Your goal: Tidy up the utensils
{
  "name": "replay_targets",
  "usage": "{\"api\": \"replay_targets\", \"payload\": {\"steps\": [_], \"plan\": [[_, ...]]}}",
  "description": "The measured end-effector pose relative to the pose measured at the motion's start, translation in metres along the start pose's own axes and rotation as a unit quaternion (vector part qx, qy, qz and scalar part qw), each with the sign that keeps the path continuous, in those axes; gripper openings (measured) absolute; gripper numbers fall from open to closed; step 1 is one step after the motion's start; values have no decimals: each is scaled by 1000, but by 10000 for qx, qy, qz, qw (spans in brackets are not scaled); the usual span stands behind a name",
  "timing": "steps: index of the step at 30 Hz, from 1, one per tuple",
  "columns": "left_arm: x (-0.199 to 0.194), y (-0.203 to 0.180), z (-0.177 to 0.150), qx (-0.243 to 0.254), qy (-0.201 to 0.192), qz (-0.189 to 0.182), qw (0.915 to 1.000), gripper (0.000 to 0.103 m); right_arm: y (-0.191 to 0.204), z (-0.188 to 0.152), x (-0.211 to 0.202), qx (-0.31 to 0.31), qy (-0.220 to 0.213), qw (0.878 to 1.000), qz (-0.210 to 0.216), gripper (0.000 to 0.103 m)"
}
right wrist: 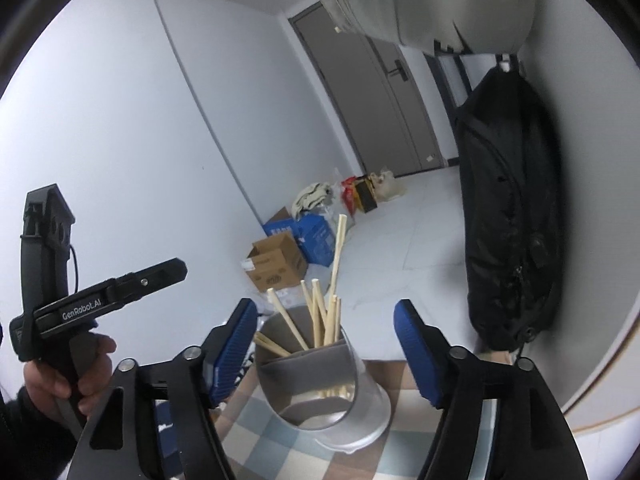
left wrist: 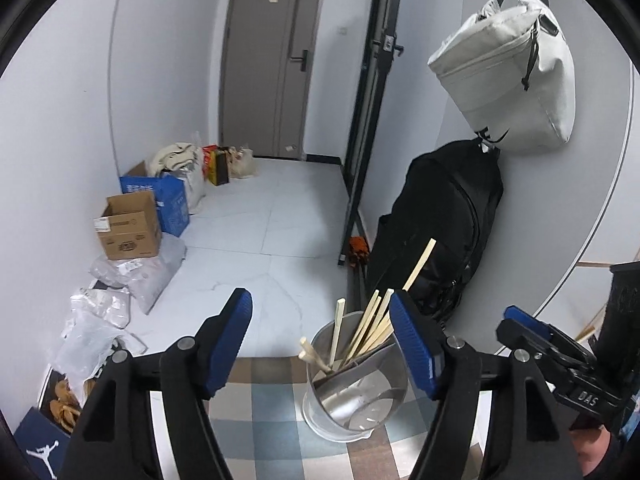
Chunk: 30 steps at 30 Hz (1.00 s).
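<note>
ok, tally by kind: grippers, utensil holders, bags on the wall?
grippers: 2 (left gripper, right gripper, both open)
utensil holder: 1
bags: 2 (white bag, black backpack)
Total: 5

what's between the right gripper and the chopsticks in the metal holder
Nothing visible. The right gripper is open and empty, and the metal holder with its chopsticks stands on the checked cloth straight ahead between its fingers. The left gripper is off to the side, clear of that line.
</note>
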<state>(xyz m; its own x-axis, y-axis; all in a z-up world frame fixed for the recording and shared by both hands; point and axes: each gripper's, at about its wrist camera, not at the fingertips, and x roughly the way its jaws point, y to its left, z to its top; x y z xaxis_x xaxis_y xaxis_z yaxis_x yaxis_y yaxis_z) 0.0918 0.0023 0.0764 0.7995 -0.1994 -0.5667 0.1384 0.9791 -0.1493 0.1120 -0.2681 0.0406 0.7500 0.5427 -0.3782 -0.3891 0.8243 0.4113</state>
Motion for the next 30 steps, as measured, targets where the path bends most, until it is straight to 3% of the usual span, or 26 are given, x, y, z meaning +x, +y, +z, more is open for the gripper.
{"api": "replay_targets", "payload": {"steps": [4,8,13,16,25,30], "plan": [[-12,0,-3,-82,-116,221,9997,75,19,2,-15,-155,-185,9997,65,84],[-29,-1,-9,-174,-291,378,9987,76,38,2,-33,-384,-363,9986,100,96],[-50,-2,-17,-180,-455,466,9977,77,58,-6,-53,-550,-515,9970,146,102],[-62,-3,-23,-219,-573,510,9968,87,66,-13,-61,-599,-563,9965,144,103],[-82,-3,-45,-322,-848,642,9938,98,78,-31,-80,-703,-669,9953,70,103],[-88,-5,-56,-297,-911,761,9925,99,79,-40,-87,-738,-671,9950,-22,103]]}}
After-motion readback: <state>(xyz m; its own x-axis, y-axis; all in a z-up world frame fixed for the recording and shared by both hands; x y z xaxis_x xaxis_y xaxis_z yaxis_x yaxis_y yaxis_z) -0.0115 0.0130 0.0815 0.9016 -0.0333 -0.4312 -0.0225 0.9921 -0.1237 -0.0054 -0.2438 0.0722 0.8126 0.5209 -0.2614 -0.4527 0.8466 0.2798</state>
